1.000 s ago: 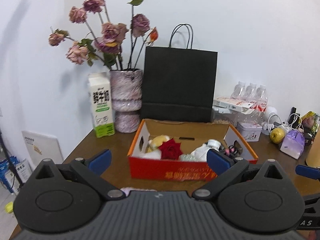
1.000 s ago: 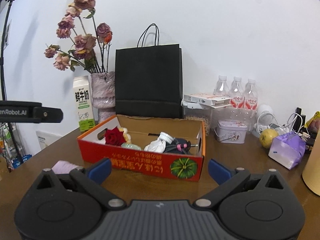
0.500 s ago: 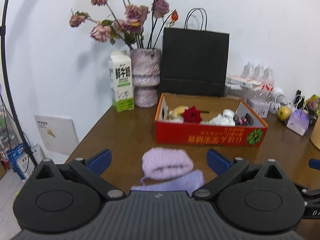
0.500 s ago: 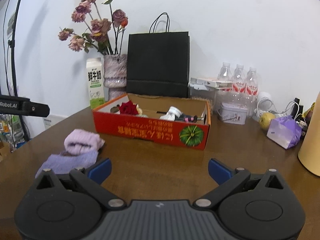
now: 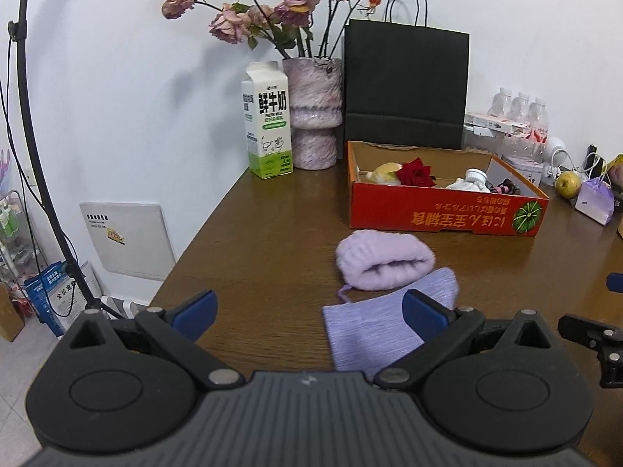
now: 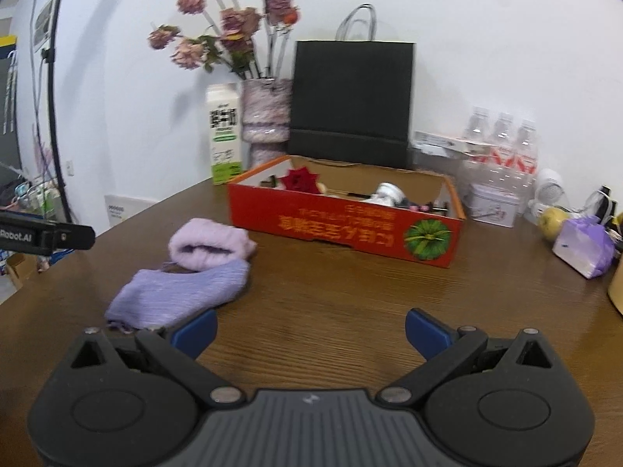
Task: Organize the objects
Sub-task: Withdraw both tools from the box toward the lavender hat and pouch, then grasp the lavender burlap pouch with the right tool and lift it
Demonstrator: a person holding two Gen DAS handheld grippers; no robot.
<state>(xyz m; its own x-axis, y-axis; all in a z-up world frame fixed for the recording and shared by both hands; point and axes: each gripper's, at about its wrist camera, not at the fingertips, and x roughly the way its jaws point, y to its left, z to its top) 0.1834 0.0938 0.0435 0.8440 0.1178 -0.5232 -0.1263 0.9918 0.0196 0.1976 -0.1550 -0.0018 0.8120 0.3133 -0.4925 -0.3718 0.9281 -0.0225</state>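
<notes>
A fluffy lilac knitted piece (image 5: 383,258) (image 6: 210,244) lies on the brown table in front of a red cardboard box (image 5: 447,212) (image 6: 342,225). A flat ribbed lilac cloth (image 5: 385,327) (image 6: 179,295) lies just nearer, touching it. The box holds a red rose (image 5: 416,173) (image 6: 300,181), a yellowish item, a white capped item and dark small things. My left gripper (image 5: 307,313) stands open low over the table, its right finger over the flat cloth. My right gripper (image 6: 309,332) is open too, with its left finger beside the cloth's near end.
Behind the box stand a milk carton (image 5: 266,120), a vase of dried roses (image 5: 313,113) and a black paper bag (image 5: 405,85). Water bottles (image 6: 502,144), a tin, a yellow fruit (image 6: 555,220) and a lilac pouch (image 6: 584,245) crowd the right. The table's left edge (image 5: 194,241) drops to the floor.
Both grippers have pulled back and away from the box, bringing the two lilac pieces into full view in front of them. Both stay open.
</notes>
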